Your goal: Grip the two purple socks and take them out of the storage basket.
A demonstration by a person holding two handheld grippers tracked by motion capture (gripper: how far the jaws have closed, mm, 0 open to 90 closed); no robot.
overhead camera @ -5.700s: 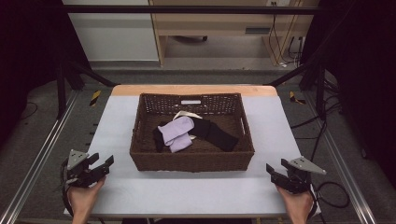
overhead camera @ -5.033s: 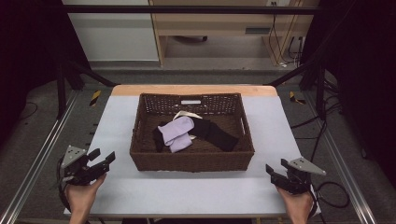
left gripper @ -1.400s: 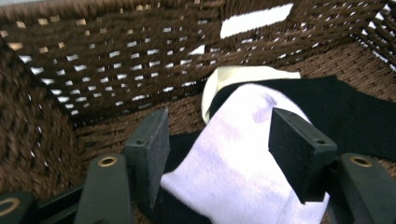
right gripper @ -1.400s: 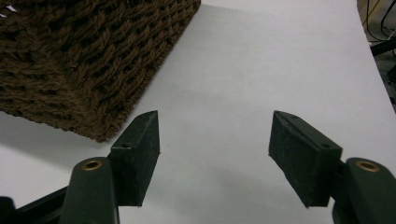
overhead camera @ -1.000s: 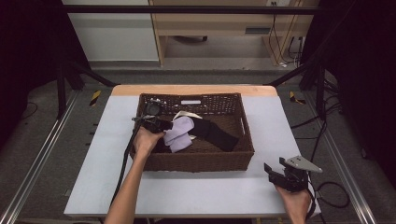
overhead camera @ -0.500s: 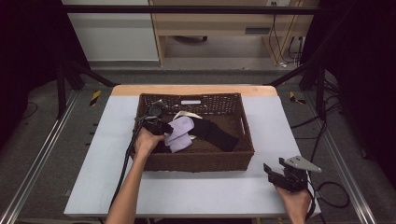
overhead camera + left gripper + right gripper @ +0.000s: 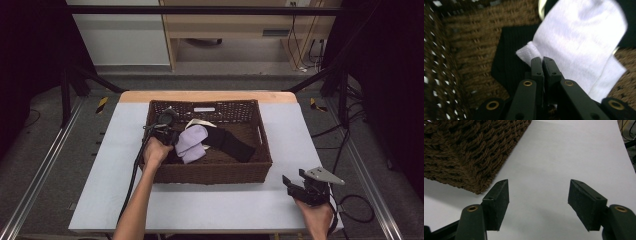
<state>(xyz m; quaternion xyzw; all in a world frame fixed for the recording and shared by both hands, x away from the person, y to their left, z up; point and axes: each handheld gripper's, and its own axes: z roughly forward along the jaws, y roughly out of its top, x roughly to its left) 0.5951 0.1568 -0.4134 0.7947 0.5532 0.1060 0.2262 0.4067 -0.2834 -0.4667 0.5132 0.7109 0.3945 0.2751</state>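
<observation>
A brown wicker basket (image 7: 210,172) stands mid-table and holds a pale lilac sock (image 7: 192,142) and a black cloth (image 7: 232,142). My left gripper (image 7: 167,134) reaches into the basket's left side. In the left gripper view its jaws have just been closing and now stand together (image 7: 541,60) on the bunched corner of the lilac sock (image 7: 579,37), above the black cloth (image 7: 509,57). My right gripper (image 7: 294,179) rests near the table's front right corner. Its jaws (image 7: 539,192) are wide apart over bare white tabletop, beside the basket's corner (image 7: 469,150).
A cream strip (image 7: 200,122) lies behind the sock, and a white label (image 7: 204,109) is on the basket's back wall. The white tabletop (image 7: 100,175) spreads left, right and in front of the basket. A cable (image 7: 134,175) trails along the left forearm.
My left hand has come from the table's front left corner into the basket, where it has stayed over the last second. The right gripper has not moved.
</observation>
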